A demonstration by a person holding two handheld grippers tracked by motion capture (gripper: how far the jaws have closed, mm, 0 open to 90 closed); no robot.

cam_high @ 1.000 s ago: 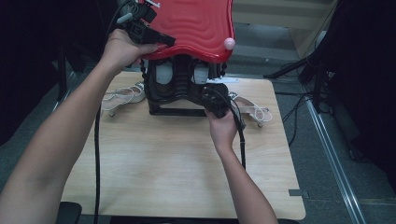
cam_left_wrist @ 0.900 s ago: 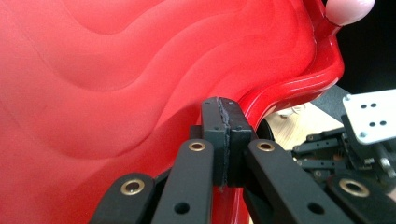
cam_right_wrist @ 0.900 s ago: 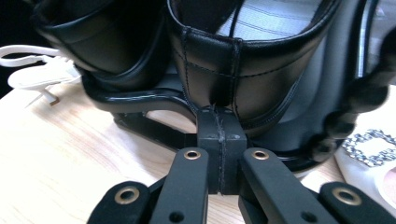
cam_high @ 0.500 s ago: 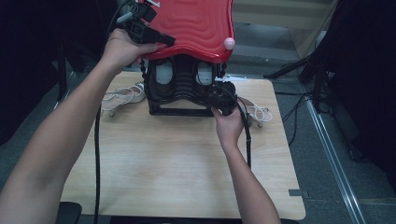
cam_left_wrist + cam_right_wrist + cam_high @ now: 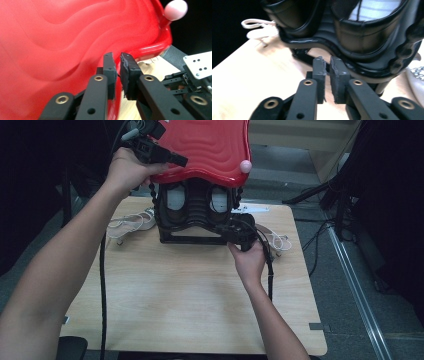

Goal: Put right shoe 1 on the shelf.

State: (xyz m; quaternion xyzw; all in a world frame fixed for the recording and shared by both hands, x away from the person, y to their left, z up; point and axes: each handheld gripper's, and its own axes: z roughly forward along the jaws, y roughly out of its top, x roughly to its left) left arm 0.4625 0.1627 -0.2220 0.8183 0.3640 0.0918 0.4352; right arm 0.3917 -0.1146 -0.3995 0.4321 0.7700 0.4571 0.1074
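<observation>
A black moulded machine (image 5: 197, 210) with two hollow cups stands at the table's far side, under a glossy red wavy top (image 5: 205, 145). My left gripper (image 5: 182, 161) is held high at the red top's left rim. In the left gripper view its jaws (image 5: 116, 56) stand a narrow gap apart in front of the red top (image 5: 62, 37), having just been opening, with nothing between them. My right gripper (image 5: 235, 232) is at the machine's lower right corner. Its jaws (image 5: 325, 60) point at the black base (image 5: 362, 37), also just opened slightly, with nothing between them.
A pink ball (image 5: 245, 166) sits at the red top's right edge. White cords lie on the wooden table (image 5: 190, 295) left (image 5: 130, 222) and right (image 5: 277, 240) of the machine. Black cables trail from both grippers. Dark equipment and a metal rail stand to the right.
</observation>
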